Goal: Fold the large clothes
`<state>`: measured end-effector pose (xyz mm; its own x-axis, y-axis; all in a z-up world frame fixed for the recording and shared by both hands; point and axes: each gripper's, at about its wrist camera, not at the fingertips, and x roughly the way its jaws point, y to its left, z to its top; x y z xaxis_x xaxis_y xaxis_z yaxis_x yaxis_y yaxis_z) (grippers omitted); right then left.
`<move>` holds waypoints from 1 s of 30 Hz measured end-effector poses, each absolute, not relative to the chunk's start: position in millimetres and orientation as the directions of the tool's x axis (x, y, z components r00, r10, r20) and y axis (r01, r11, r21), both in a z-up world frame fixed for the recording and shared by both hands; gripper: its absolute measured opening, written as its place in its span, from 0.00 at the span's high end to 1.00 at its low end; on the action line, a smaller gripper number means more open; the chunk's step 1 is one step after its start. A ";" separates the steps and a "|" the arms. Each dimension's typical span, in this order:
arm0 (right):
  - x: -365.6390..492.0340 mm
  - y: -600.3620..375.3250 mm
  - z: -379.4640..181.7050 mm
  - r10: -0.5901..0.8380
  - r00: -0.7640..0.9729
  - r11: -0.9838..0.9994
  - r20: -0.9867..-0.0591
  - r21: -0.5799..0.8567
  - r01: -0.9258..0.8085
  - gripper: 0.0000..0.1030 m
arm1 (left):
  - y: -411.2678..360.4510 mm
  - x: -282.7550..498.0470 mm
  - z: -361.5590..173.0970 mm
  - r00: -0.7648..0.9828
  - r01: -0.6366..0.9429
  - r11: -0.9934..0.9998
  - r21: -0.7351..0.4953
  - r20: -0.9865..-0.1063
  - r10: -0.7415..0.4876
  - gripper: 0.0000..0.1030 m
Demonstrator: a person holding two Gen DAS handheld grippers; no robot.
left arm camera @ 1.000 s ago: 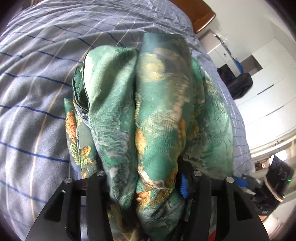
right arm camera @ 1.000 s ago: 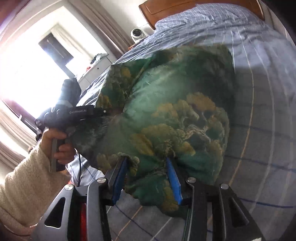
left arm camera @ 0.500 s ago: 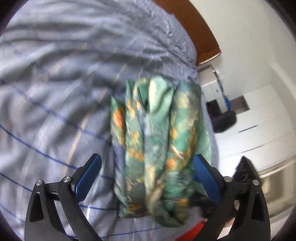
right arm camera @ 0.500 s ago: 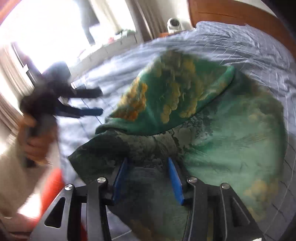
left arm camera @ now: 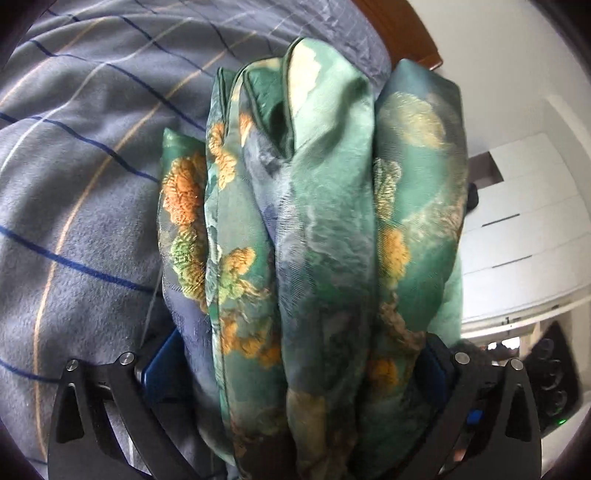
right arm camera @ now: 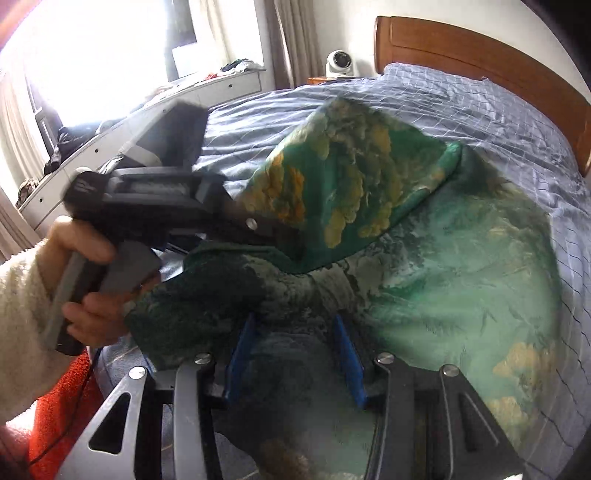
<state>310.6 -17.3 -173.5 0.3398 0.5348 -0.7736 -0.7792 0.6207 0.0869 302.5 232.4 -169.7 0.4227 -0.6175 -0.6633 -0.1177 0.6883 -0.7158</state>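
1. Looking along the left claw (left arm camera: 295, 373), the left wrist view is filled by a green silky garment printed with orange and gold flowers (left arm camera: 314, 229), gathered into several upright folds. The bundle stands between the two blue-padded fingers (left arm camera: 162, 362), whose jaws are spread wide and opening; whether the pads touch the cloth cannot be told. Behind the folds lies a bed covered in grey-blue fabric with dark blue and tan stripes (left arm camera: 74, 206). A brown wooden headboard (left arm camera: 402, 33) shows at the top, white cupboard fronts (left arm camera: 524, 221) at the right.

2. In the right wrist view, the right claw (right arm camera: 293, 360) has its blue pads (right arm camera: 240, 354) closed on a dark green fold of the same garment (right arm camera: 443, 280), which spreads across the bed (right arm camera: 498, 122). A lighter flowered flap lies folded over on top. At the left, a hand (right arm camera: 92, 284) in a cream knitted sleeve (right arm camera: 18, 317) holds the left claw (right arm camera: 280, 236), its fingers reaching into the cloth. A bright window (right arm camera: 110, 48) stands behind.
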 end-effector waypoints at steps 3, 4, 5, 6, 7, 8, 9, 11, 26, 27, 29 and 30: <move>309.1 -53.6 -148.6 0.633 0.270 0.601 -0.725 0.241 -0.762 0.38 | 231.2 310.9 -170.3 0.405 -0.114 0.698 -0.707 -0.675 -0.617 0.00; 310.8 -79.8 -139.2 0.667 0.279 0.615 -0.691 0.298 -0.731 0.34 | 230.0 312.6 -170.7 0.402 -0.108 0.703 -0.703 -0.678 -0.616 0.00; 313.8 -99.6 -135.5 0.678 0.302 0.634 -0.670 0.326 -0.701 0.27 | 229.4 315.3 -169.3 0.400 -0.106 0.705 -0.701 -0.679 -0.616 0.00; 319.3 -119.7 -135.0 0.682 0.328 0.658 -0.653 0.354 -0.664 0.22 | 230.2 313.4 -168.5 0.399 -0.104 0.706 -0.701 -0.679 -0.616 0.00; 330.0 -151.2 -140.6 0.678 0.360 0.698 -0.641 0.407 -0.589 0.22 | 229.9 313.8 -164.9 0.400 -0.101 0.707 -0.700 -0.680 -0.615 0.00; 339.2 -172.7 -150.5 0.670 0.362 0.720 -0.648 0.451 -0.527 0.22 | 226.5 316.7 -165.0 0.401 -0.099 0.711 -0.696 -0.682 -0.612 0.00; 351.5 -191.3 -164.3 0.656 0.354 0.743 -0.667 0.488 -0.458 0.22 | 226.7 318.0 -165.3 0.402 -0.098 0.713 -0.695 -0.683 -0.610 0.00; 366.2 -215.8 -188.7 0.661 0.322 0.748 -0.677 0.564 -0.349 0.21 | 225.3 319.3 -168.6 0.404 -0.096 0.716 -0.691 -0.685 -0.607 0.00; 400.4 -180.6 -241.4 0.798 0.136 0.588 -0.587 0.711 -0.385 0.15 | 211.5 323.7 -175.1 0.427 -0.082 0.715 -0.695 -0.672 -0.605 0.22; 395.0 -176.0 -232.7 0.781 0.158 0.607 -0.605 0.675 -0.419 0.19 | 208.7 319.2 -166.5 0.454 -0.066 0.718 -0.693 -0.662 -0.597 0.32; 378.1 -165.3 -209.9 0.743 0.223 0.641 -0.631 0.574 -0.510 0.23 | 201.9 310.8 -152.8 0.479 -0.035 0.752 -0.658 -0.672 -0.565 0.43; 372.6 -161.6 -201.0 0.738 0.243 0.643 -0.630 0.547 -0.535 0.25 | 196.8 304.2 -143.5 0.499 -0.022 0.771 -0.637 -0.675 -0.543 0.46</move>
